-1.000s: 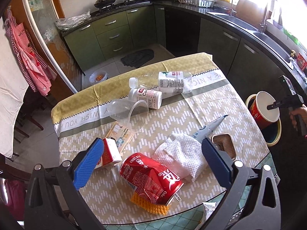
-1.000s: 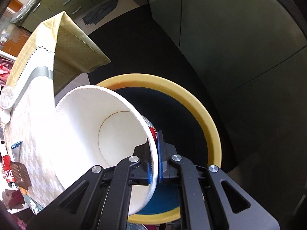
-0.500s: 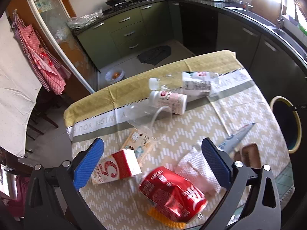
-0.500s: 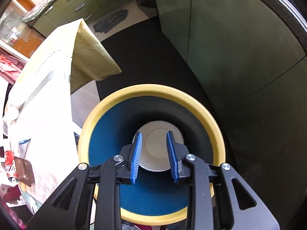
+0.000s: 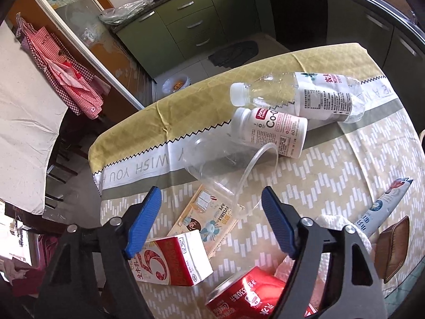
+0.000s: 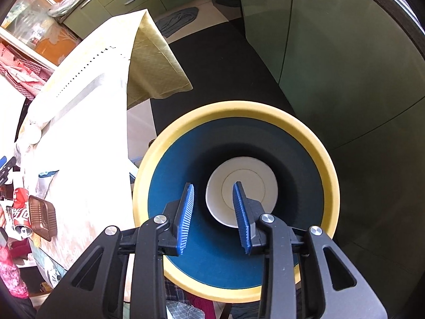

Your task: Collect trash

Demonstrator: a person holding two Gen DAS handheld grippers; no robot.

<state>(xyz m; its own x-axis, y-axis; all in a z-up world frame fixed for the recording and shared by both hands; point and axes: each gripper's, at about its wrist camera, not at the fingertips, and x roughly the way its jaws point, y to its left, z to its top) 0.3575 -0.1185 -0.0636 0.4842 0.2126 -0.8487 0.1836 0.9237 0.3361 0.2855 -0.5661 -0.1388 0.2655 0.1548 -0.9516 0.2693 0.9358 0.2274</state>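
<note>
My right gripper [image 6: 213, 216] is open and empty above the blue bin with a yellow rim [image 6: 329, 175]. The white paper cup [image 6: 255, 183] lies at the bin's bottom. My left gripper [image 5: 209, 223] is open and empty over the table, above a clear plastic cup [image 5: 225, 167] lying on its side and a flat printed packet [image 5: 204, 220]. A red-and-white milk carton [image 5: 170, 260] and a crushed red cola can [image 5: 247, 295] lie close below the gripper. A white pill bottle [image 5: 268, 130] and a clear plastic bottle [image 5: 305, 98] lie farther back.
A white paper towel [image 5: 334, 223], a squeeze tube [image 5: 382, 210] and a brown tray [image 5: 393, 247] lie at the table's right. The yellow tablecloth [image 6: 156, 61] hangs beside the bin. Green cabinets [image 6: 345, 53] stand right of the bin.
My right gripper opened and the paper cup dropped into the bin. My left gripper moved forward and left over the table, toward the clear cup and carton.
</note>
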